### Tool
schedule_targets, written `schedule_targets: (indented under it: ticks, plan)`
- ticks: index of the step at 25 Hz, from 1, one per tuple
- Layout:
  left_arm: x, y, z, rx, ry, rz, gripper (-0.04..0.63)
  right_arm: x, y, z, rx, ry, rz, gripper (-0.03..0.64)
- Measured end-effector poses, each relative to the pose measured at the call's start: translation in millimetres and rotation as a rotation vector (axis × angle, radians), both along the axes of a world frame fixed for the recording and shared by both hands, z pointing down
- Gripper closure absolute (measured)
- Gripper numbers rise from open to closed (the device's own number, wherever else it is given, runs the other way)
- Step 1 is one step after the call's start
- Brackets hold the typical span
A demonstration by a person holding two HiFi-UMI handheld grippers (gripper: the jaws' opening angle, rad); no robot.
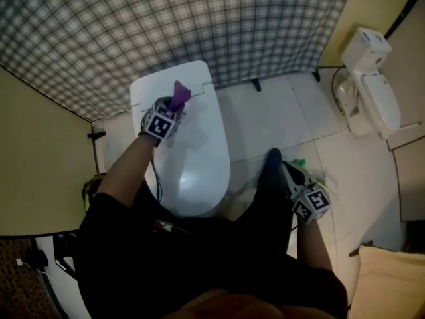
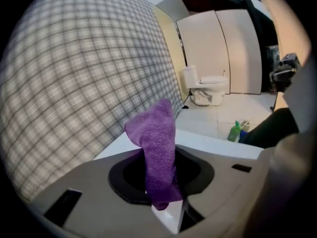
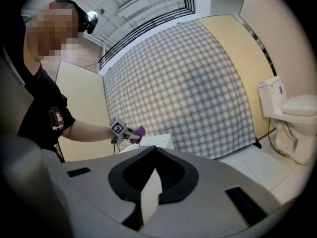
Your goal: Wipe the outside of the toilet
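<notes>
closest to the head camera is my black shirt, which fills the lower edge of that view. my left gripper is extended forward over the rear of the white toilet, where the closed lid meets the tank. its jaws are clamped on a purple cloth. the left gripper view shows the cloth pinched at its lower end and standing up, bunched, beyond the jaw tips, with the flat white tank top directly behind it. no view shows whether the cloth touches the toilet surface. my right gripper is held low at my right side, above the tiled floor and well apart from the toilet. its jaws are fully together with nothing between them. the right gripper view looks toward the toilet and shows my left arm reaching across with the cloth over the tank. a green bottle stands on the floor just beside the right gripper's tip. a checked curtain hangs directly behind the toilet and spans most of the upper head view. a second toilet stands at the far right, well apart from the first, beside a yellow wall.
</notes>
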State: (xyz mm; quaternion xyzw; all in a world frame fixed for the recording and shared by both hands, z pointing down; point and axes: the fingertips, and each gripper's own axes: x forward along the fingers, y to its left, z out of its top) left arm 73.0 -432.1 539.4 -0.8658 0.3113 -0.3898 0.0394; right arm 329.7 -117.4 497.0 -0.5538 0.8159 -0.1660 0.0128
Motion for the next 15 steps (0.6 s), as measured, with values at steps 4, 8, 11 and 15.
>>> schedule_targets:
  ticks: [4, 8, 11, 15]
  plan:
    - [-125.6, 103.2, 6.1, 0.003, 0.121, -0.085, 0.488, -61.5, -1.2, -15.8, 0.014, 0.020, -0.085, 0.611]
    - [-234.7, 170.1, 20.1, -0.013, 0.165, -0.214, 0.488, -128.2, -9.5, -28.6, 0.026, 0.023, -0.157, 0.611]
    - [-314.4, 190.5, 21.0, 0.036, 0.109, -0.307, 0.488, -174.3, -13.6, -40.4, 0.038, 0.056, -0.216, 0.611]
    - [-403.7, 194.9, -13.2, 0.122, 0.137, -0.417, 0.488, -214.3, -16.3, -51.6, 0.047, 0.082, -0.254, 0.611]
